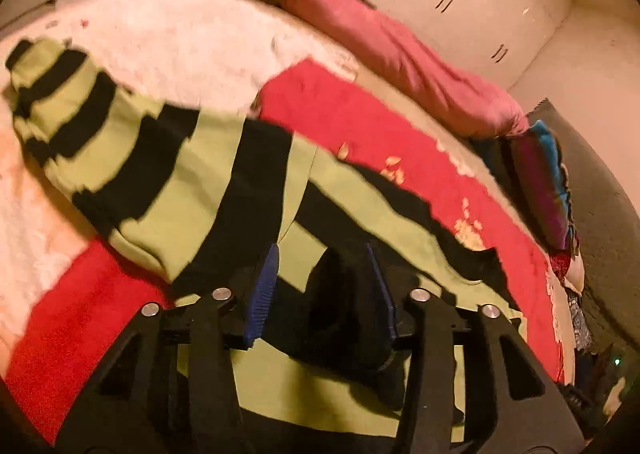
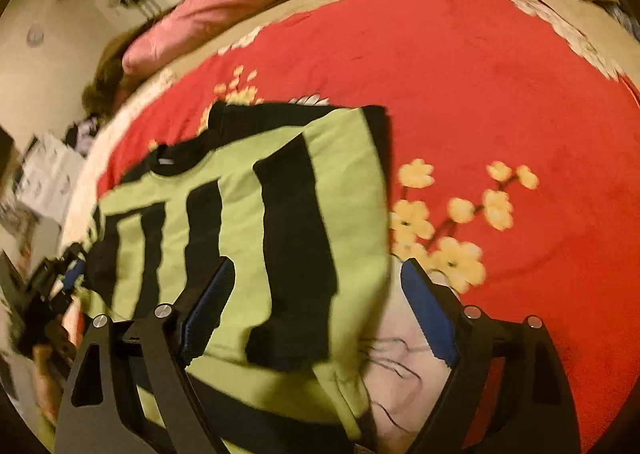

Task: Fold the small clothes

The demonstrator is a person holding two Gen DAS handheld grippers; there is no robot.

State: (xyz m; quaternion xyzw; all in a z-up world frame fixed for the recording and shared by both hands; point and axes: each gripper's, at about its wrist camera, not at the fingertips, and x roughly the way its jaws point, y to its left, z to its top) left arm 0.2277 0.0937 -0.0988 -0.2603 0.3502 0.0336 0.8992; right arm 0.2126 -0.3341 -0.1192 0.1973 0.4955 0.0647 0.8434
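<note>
A small lime-green and black striped knit sweater point(image 2: 248, 221) is laid on the red flowered bed blanket point(image 2: 500, 93), its black collar point(image 2: 176, 161) pointing away toward the long pink bolster pillow point(image 2: 240, 5) at the bed's far edge. One side of the sweater appears to have been turned in already, giving a straight edge beside the yellow flower print; the striped sleeve point(image 1: 80, 105) on the other side is seen stretched out over the white fluffy patch of the blanket, not yet folded.

The left gripper point(image 1: 324, 286) is held part-open with dark fabric bunched between its blue fingers point(image 1: 264, 286); whether the cloth is pinched cannot be told. The right gripper point(image 2: 316, 310) is spread wide over the hem edge nearest the camera, nothing grasped. By judgement, the fold is at an early stage: sleeve, then body halves, remain.
</note>
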